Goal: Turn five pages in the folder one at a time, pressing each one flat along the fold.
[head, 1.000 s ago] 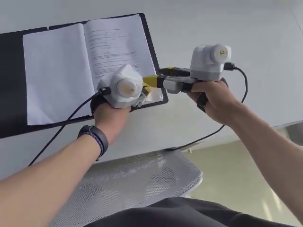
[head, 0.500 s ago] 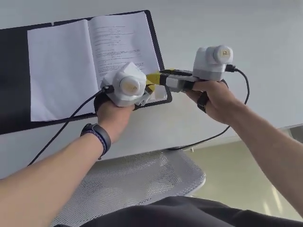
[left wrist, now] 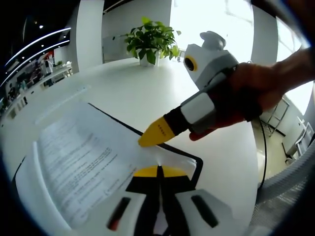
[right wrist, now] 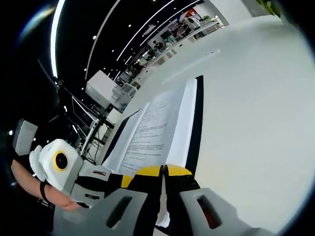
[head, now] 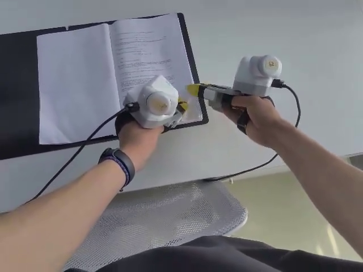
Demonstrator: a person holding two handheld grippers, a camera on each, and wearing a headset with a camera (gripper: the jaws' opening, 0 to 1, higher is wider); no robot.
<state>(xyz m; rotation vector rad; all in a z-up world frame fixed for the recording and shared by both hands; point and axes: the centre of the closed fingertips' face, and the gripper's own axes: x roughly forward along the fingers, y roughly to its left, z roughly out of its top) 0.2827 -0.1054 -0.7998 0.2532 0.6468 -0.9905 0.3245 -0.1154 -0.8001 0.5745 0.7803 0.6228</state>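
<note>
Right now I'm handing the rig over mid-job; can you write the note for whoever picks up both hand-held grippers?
Left hand-held gripper: jaws shut, tips at the near outer corner of the white printed right-hand page; whether it pinches paper is unclear.
Right hand-held gripper: jaws shut, tips beside that page's outer edge.
The open black folder lies on the white table; its blank white left-hand page lies flat.
Done: count of turned pages cannot be told.
Left: turn this page, press along the fold.

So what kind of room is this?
Probably an office or a big open workroom. There's a wide white table, a mesh desk chair, a potted plant on the table's far side, and long ceiling lights.
</note>
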